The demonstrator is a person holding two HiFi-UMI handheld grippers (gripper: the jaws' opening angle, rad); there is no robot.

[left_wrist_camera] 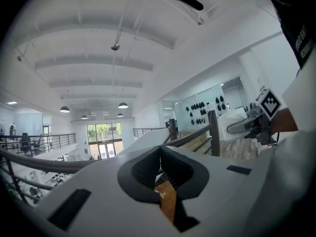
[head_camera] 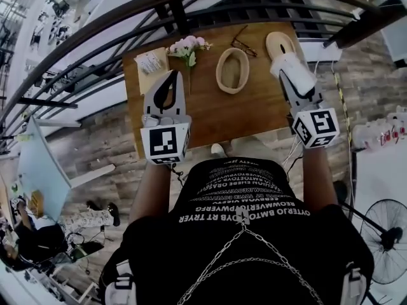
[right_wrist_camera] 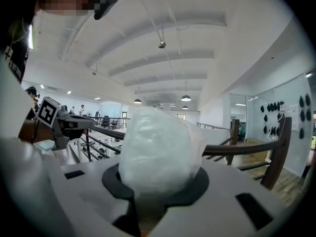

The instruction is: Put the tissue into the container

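Observation:
My right gripper (head_camera: pixel 289 81) is shut on a white wrapped tissue pack (head_camera: pixel 293 72), held in the air over the right side of the wooden table (head_camera: pixel 254 113). In the right gripper view the tissue pack (right_wrist_camera: pixel 155 149) bulges out between the jaws and hides their tips. The oval woven container (head_camera: pixel 233 70) stands open at the table's middle, to the left of the pack. My left gripper (head_camera: pixel 170 76) is shut and empty over the table's left side; in the left gripper view its jaws (left_wrist_camera: pixel 160 151) meet with nothing between them. Both gripper views point up toward the ceiling.
An oval lid (head_camera: pixel 280 43) lies at the back right, with glasses (head_camera: pixel 243 43) beside it. Pink flowers (head_camera: pixel 187 46) and a printed packet (head_camera: pixel 151 62) sit at the back left. A dark railing (head_camera: pixel 191 5) runs behind the table.

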